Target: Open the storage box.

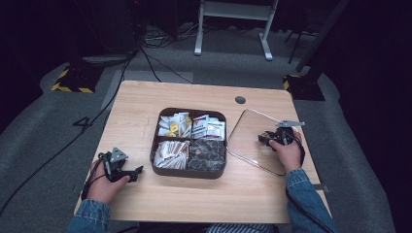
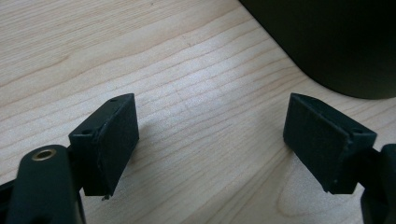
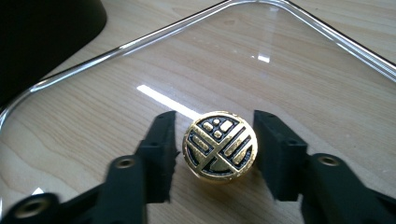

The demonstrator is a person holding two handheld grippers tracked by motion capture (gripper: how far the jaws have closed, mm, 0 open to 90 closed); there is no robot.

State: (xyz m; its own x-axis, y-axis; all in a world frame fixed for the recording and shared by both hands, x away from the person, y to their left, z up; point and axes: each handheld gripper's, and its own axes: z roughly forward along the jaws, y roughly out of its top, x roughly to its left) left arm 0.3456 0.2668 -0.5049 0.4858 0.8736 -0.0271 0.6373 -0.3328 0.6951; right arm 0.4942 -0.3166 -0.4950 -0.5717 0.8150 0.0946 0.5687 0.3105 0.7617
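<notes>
A dark square box (image 1: 187,174) with several compartments of packets sits mid-table. Its clear lid (image 1: 245,145) lies flat on the table to the right, with a round gold and black knob (image 3: 219,146) at its centre. My right gripper (image 3: 217,135) is low over the lid, open, with a jaw on each side of the knob. The right jaw is at the knob's edge and a thin gap shows on the left. My left gripper (image 2: 212,140) rests open over bare wood left of the box, and nothing is between its jaws.
The wooden table (image 1: 141,102) has bare room behind and in front of the box. The box's dark wall (image 2: 336,42) is close ahead of the left gripper and also shows as the box corner (image 3: 42,37). A round cable hole (image 1: 240,100) is at the back.
</notes>
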